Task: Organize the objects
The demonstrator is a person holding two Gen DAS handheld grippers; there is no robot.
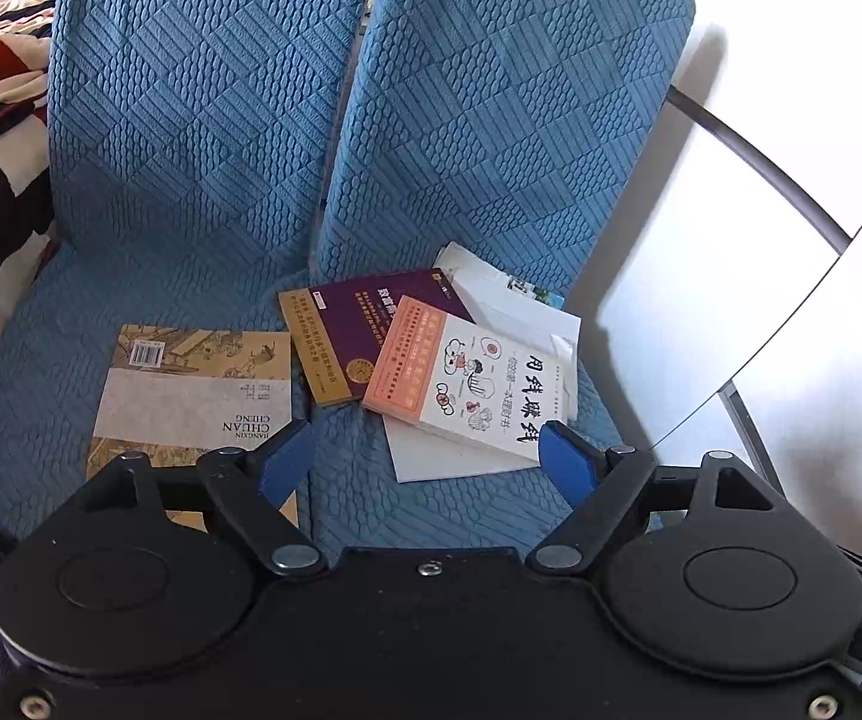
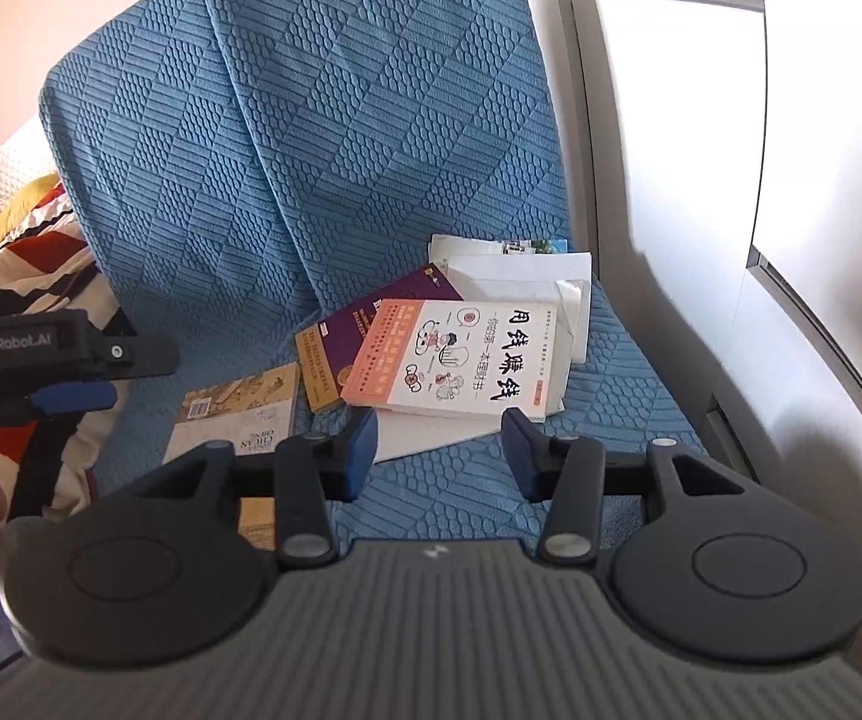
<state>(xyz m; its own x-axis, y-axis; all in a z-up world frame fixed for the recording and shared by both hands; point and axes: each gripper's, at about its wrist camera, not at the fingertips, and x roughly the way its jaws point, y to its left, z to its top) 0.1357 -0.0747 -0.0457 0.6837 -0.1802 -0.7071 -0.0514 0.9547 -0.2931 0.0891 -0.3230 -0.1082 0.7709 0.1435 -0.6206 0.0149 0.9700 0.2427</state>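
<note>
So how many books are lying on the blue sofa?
3 clear books: a tan book alone on the left, a purple book in the middle, and an orange-and-white book overlapping it. The white papers underneath may hide more.

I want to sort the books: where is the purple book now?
In both views the purple book lies on the blue seat, between the beige book on its left and the white-and-orange book, which overlaps its right side.

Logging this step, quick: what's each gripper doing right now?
Left gripper: open, holding nothing, above the books.
Right gripper: open, holding nothing, jaws narrower than the left's, near the white book.
</note>
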